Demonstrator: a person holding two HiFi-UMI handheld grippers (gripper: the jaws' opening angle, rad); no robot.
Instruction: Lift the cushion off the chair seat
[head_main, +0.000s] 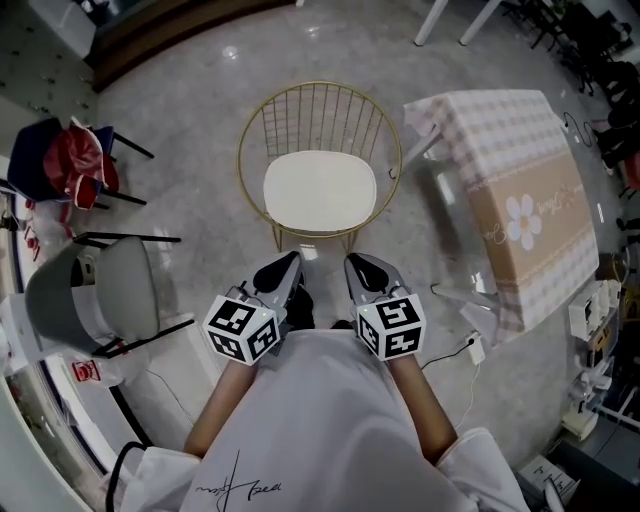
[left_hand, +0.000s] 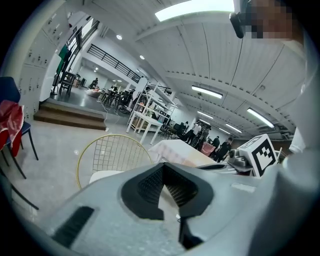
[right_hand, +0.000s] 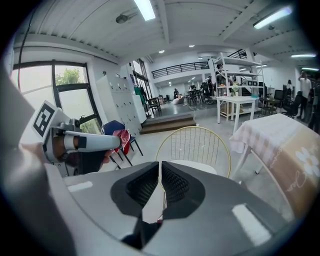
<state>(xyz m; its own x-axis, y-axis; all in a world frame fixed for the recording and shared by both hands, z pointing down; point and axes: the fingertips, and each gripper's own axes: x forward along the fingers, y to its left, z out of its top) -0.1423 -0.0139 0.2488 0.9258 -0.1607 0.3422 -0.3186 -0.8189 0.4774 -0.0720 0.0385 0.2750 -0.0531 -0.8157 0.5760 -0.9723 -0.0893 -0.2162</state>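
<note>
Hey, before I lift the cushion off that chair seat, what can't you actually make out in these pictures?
Cushion underside: hidden in all views by the cushion itself, so any ties to the gold wire chair stay unknown.
Cushion's near edge: in both gripper views, covered by the left gripper and right gripper.
Red item on the blue chair: head view, too small to identify.

cushion (head_main: 320, 190): we see plain white
chair (head_main: 320, 116): we see gold
tablecloth (head_main: 495, 140): we see pale checks and a white flower
floor (head_main: 190, 100): we see grey
small chair (head_main: 35, 157): we see blue
</note>
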